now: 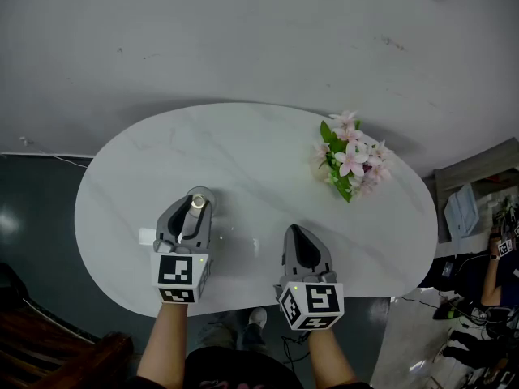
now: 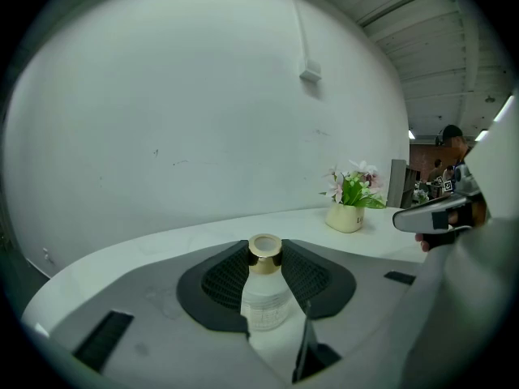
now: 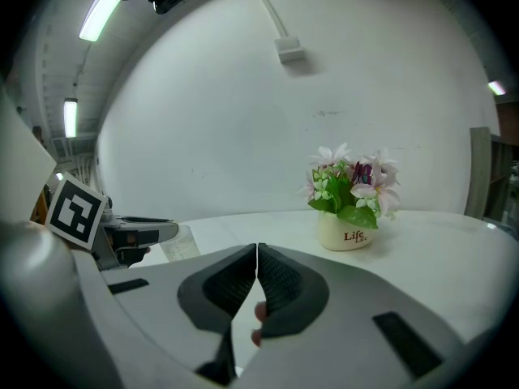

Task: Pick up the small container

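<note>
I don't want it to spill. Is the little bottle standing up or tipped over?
Upright: the bottle has its gold neck pointing straight up.

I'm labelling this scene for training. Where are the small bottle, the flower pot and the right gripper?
small bottle (image 2: 263, 298): left gripper view, its frosted body.
flower pot (image 3: 347, 233): right gripper view, the pot's front.
right gripper (image 1: 297, 232): head view, tips of its shut fingers.

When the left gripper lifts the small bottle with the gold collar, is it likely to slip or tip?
The small bottle looks like frosted glass, so probably stiff, smooth and breakable. The left gripper holds it between ribbed pads, which should limit slipping. Its narrow upright shape may tip if pushed.
</note>
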A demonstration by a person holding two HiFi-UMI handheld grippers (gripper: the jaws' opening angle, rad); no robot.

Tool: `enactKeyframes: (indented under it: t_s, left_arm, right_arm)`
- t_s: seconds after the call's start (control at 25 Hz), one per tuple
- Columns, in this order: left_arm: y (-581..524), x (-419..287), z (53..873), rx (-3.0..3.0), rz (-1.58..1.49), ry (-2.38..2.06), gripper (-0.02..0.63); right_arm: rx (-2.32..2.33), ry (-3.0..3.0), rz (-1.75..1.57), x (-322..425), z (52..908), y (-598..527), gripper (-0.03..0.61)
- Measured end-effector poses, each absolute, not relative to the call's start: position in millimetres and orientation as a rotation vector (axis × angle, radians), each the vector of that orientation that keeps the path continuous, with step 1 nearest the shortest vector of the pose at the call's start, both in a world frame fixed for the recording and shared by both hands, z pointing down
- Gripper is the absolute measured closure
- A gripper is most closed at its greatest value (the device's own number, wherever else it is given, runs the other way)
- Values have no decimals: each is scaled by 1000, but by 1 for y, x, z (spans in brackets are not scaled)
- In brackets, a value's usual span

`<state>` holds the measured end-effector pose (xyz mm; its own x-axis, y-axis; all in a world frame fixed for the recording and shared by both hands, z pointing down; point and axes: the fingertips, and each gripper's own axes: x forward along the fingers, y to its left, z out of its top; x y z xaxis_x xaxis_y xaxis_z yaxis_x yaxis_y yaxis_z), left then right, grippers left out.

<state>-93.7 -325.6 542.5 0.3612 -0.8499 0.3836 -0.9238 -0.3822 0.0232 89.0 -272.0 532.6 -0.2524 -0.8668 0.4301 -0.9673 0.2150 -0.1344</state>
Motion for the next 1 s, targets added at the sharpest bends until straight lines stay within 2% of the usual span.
enactKeyframes:
  t_s: [1.0]
  left_arm:
    - [-273,-115,458,2416,386,-1684,485]
  right_arm:
    - [1786,-2323,362,87,449,-236,512]
